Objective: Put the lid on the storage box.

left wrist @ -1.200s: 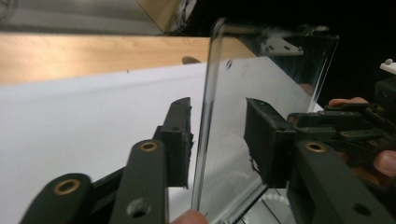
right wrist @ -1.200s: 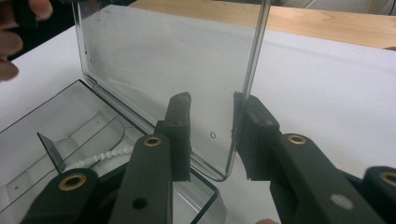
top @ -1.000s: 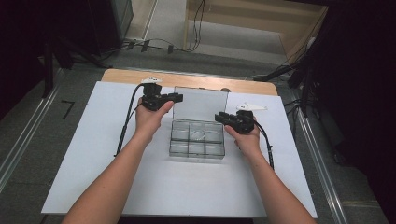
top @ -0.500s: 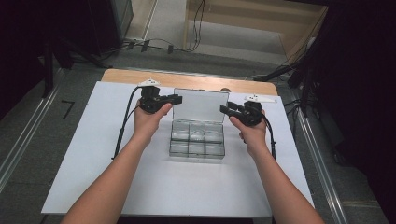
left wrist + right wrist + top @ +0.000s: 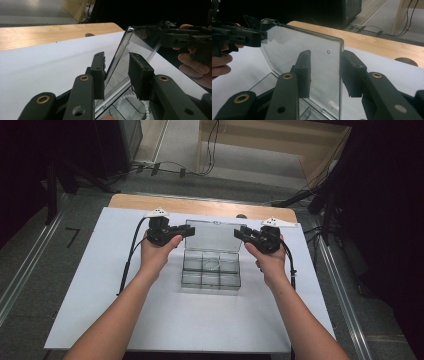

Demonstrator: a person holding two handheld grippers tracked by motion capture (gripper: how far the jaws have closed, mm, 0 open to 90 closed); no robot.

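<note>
A clear plastic compartment box (image 5: pixel 212 279) sits mid-table, and a string of white beads (image 5: pixel 124 99) lies in one compartment. Its lid (image 5: pixel 214 236) stands raised nearly upright at the back. My left gripper (image 5: pixel 187 232) reaches in from the left and straddles the lid's left edge (image 5: pixel 117 60). The lid lies close to one pad, with a gap to the other. My right gripper (image 5: pixel 241 232) straddles the lid's right edge (image 5: pixel 340 75). Its jaws have just been closing with the lid between them, but they still stand wider than the thin lid (image 5: pixel 287 45). Each gripper view also shows the other gripper at the lid's far top corner.
The box rests on a white sheet (image 5: pixel 100 285) over the table. A bare wooden strip (image 5: pixel 200 206) runs along the far edge, with a small dark round spot (image 5: pixel 241 216) on it. Cables (image 5: pixel 131 255) trail from both grippers. Metal rails flank the table.
The right hand has risen and moved toward the back, and the lid has swung up to nearly upright. The left hand has stayed almost in place.
</note>
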